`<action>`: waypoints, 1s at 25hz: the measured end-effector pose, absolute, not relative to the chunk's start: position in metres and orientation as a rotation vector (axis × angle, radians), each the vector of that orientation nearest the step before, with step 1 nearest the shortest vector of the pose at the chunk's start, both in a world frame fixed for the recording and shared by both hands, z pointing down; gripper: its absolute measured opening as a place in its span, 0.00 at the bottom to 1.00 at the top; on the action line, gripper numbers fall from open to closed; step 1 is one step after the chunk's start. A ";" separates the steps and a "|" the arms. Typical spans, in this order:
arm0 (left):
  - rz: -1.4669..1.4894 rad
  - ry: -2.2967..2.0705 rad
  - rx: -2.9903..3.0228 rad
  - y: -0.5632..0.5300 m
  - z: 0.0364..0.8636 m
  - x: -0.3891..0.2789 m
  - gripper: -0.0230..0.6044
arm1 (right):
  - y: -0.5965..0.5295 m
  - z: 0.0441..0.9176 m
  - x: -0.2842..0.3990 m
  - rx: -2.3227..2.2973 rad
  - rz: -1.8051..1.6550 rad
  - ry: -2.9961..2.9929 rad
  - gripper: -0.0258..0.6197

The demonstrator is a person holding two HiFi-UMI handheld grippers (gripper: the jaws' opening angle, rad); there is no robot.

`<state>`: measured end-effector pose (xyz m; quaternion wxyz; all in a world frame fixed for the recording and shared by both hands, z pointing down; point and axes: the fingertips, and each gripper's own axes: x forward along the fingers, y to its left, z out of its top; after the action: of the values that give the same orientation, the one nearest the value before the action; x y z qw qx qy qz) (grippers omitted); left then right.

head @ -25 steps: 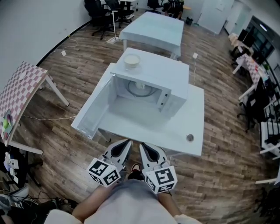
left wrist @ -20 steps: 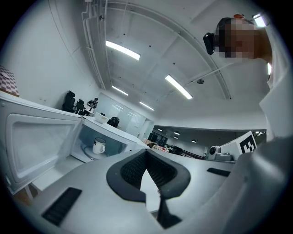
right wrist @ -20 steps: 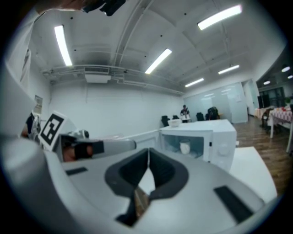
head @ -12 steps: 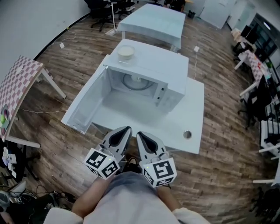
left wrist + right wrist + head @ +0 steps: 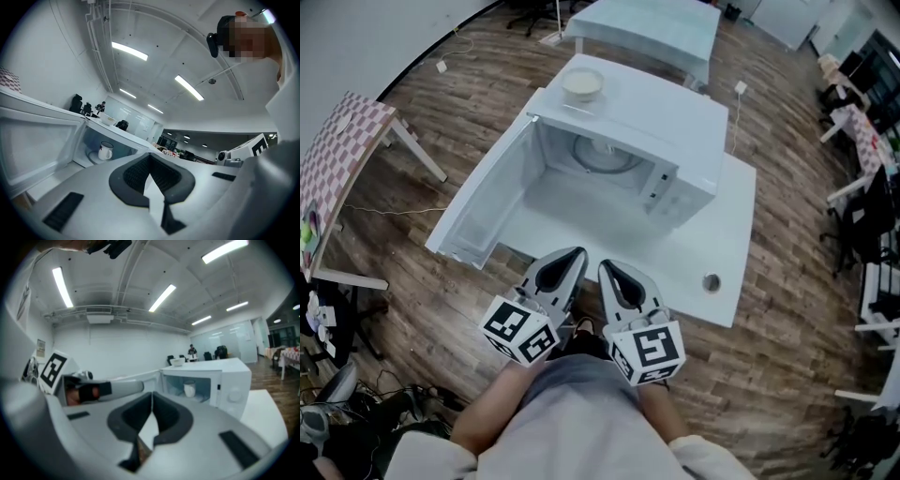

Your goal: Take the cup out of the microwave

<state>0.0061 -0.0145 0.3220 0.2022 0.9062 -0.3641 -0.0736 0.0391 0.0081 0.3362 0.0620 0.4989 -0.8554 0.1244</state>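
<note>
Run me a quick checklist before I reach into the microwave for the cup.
1. Microwave door open: ok, swung wide.
2. Cup upright inside the microwave: ok.
3. Way to the opening free: ok, the table is bare in front of it.
4. A tool open to grasp: not ok; left tool and right tool are both shut and empty.
5. Cup empty or filled: cannot tell.
6. Bowl on top of the microwave out of the way: ok.
</note>
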 end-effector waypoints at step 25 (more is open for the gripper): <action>-0.160 -0.980 2.517 -0.076 0.339 0.005 0.05 | -0.063 0.349 0.031 1.524 0.422 -2.587 0.08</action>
<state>0.0046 -0.0758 0.3390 0.2162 0.9083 -0.3536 -0.0576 0.0309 -0.0629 0.3493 0.0550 0.5019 -0.8519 0.1389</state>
